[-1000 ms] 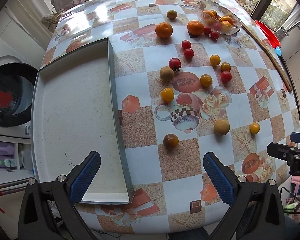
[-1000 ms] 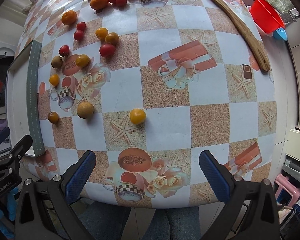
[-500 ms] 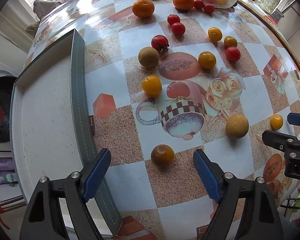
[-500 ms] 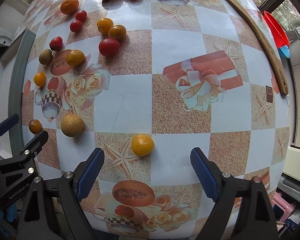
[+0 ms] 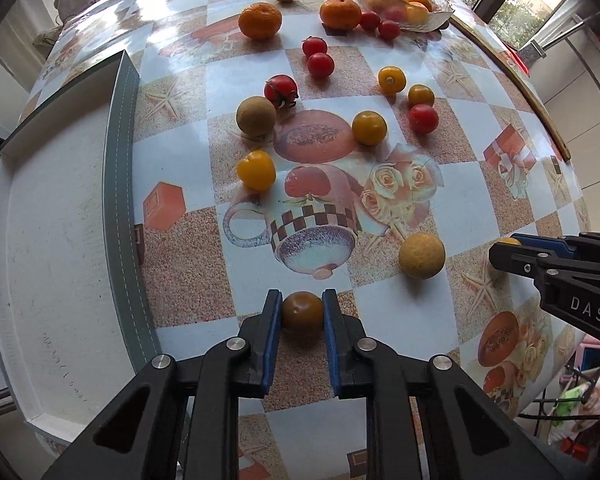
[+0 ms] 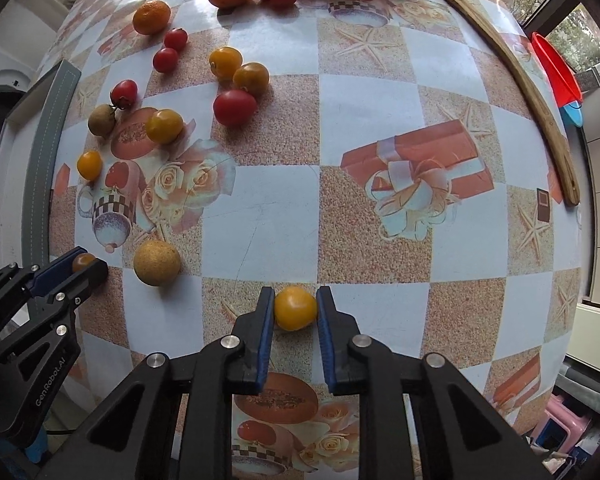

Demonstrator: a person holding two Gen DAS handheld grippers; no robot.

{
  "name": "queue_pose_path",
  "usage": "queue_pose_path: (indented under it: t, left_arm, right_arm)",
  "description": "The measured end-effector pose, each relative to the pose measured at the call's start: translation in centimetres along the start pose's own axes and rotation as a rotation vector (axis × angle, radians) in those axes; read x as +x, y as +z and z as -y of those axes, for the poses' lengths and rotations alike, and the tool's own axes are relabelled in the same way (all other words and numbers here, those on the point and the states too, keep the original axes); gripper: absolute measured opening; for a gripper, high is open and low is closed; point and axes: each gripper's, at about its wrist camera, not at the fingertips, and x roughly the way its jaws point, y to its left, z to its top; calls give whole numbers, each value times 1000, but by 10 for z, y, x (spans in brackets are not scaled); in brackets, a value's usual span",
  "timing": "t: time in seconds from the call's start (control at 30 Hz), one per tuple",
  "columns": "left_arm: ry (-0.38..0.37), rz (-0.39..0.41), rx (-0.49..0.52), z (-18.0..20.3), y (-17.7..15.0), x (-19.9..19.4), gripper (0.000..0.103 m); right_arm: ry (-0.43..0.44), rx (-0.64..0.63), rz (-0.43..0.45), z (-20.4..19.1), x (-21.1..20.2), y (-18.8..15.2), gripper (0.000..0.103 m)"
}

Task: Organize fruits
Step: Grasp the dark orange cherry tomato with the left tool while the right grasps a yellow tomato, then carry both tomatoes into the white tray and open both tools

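Left wrist view: the left hand-held gripper [image 5: 302,312] is clamped on the brown tomato [image 5: 302,314], just right of the tray [image 5: 60,240]. The right hand-held gripper [image 6: 294,308] is clamped on the yellow tomato [image 6: 295,308], farther right. Squeeze is kept light; each fruit is lifted straight off the bench [image 6: 380,240].
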Motion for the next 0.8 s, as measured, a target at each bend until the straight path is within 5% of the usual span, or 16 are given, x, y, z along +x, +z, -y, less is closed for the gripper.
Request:
queue_pose_path:
  t: [0.37, 0.8]
  left_arm:
    - [-44, 59, -93, -39, -11, -48, 21]
    - [24, 151, -245, -113, -34, -89, 21]
  right_arm:
    - [91, -1, 13, -11, -29, -2, 23]
    - [173, -181, 16, -115, -45, 8, 23]
